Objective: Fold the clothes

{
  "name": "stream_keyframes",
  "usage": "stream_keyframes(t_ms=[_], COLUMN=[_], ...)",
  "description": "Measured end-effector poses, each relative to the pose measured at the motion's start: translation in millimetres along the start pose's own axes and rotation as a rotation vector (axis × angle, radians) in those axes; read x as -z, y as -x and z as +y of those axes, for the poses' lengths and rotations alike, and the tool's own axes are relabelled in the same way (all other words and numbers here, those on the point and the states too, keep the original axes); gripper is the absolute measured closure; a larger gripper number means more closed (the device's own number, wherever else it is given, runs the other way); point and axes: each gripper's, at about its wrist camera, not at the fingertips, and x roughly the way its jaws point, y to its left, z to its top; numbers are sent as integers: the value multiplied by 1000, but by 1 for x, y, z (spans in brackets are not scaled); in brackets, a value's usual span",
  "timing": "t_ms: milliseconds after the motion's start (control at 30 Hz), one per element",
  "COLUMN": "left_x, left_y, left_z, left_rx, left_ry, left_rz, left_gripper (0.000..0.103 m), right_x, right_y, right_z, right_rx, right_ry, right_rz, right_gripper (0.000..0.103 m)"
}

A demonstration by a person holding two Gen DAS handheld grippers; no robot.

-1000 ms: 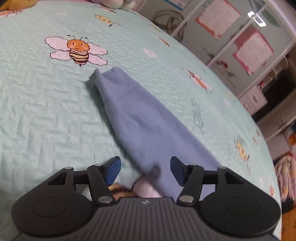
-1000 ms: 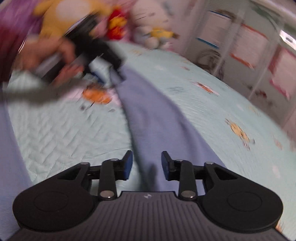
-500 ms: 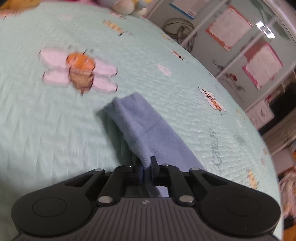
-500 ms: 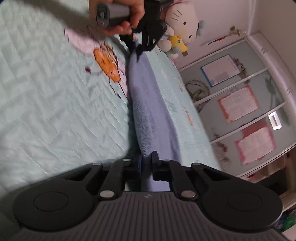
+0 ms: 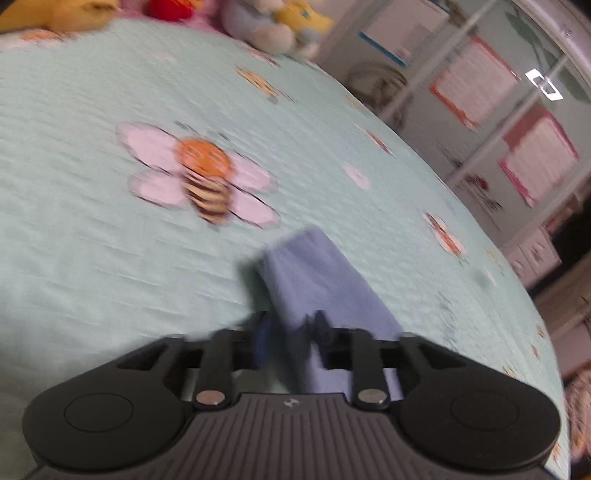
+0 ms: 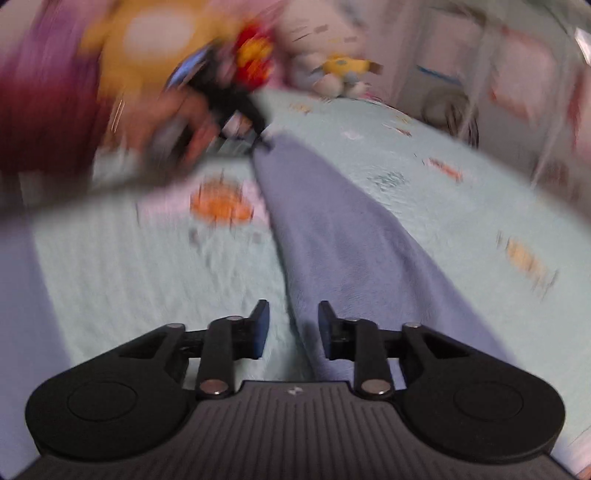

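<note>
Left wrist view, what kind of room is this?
Most likely a child's bedroom: a bed covered by a mint quilted bedspread printed with a cartoon bee, and plush toys lined up along its far edge.

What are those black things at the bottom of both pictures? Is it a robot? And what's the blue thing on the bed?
It's not a robot. A person holds a grabbing tool in each hand, and each tool has a small camera looking out along its two fingers. One picture comes from the left gripper, the other from the right gripper. In the right one you can see the person's other hand, blurry, holding the left tool. The blue thing is a long piece of clothing lying on a green bedspread with a bee picture; soft toys sit at the far end. Both pairs of fingers have just been opening, with the cloth between them, so neither is pinching it now.
</note>
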Motion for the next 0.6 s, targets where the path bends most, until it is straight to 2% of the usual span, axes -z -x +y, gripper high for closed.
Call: stream_keyframes(t_ms=[33, 67, 100, 167, 200, 233, 300, 367, 400, 433, 467, 500, 567, 600], left_x=[1, 4, 12, 36, 49, 63, 88, 116, 131, 146, 154, 157, 155, 151], left_y=[10, 20, 29, 44, 48, 50, 51, 52, 51, 46, 43, 44, 46, 46], left_z=[-3, -14, -30, -67, -87, -105, -131, -147, -152, -153, -147, -139, -130, -127], left_rx=[-49, -94, -91, -14, 33, 81, 186, 246, 248, 211, 185, 185, 163, 157], left_ry=[-41, -127, -239, -470, -566, -641, -713, -817, -887, -956, -987, -992, -996, -980], left_rz=[-40, -86, -125, -163, -149, -122, -35, 21, 48, 77, 77, 48, 24, 33], left_gripper=[69, 70, 70, 70, 70, 70, 69, 66, 66, 66, 62, 53, 40, 39], right_x=[-2, -3, -3, -1, 0, 0, 1, 5, 9, 14, 22, 30, 44, 43], right_y=[7, 12, 14, 14, 8, 0, -17, -36, -46, -56, -64, -69, -63, -58], right_z=[-20, -42, -62, -96, -108, -118, -130, -140, -146, -152, -160, -168, -182, -183], right_rx=[-22, -24, -5, 34, 47, 58, 70, 43, 9, -11, 4, 10, 24, 66], right_ry=[-129, -260, -371, -541, -598, -642, -711, -778, -825, -864, -886, -918, -1035, -1042], right_rz=[-43, -81, -117, -176, -183, -173, -152, -124, -101, -77, -53, -48, -115, -126], right_gripper=[73, 73, 74, 81, 92, 95, 96, 96, 96, 96, 103, 103, 103, 103])
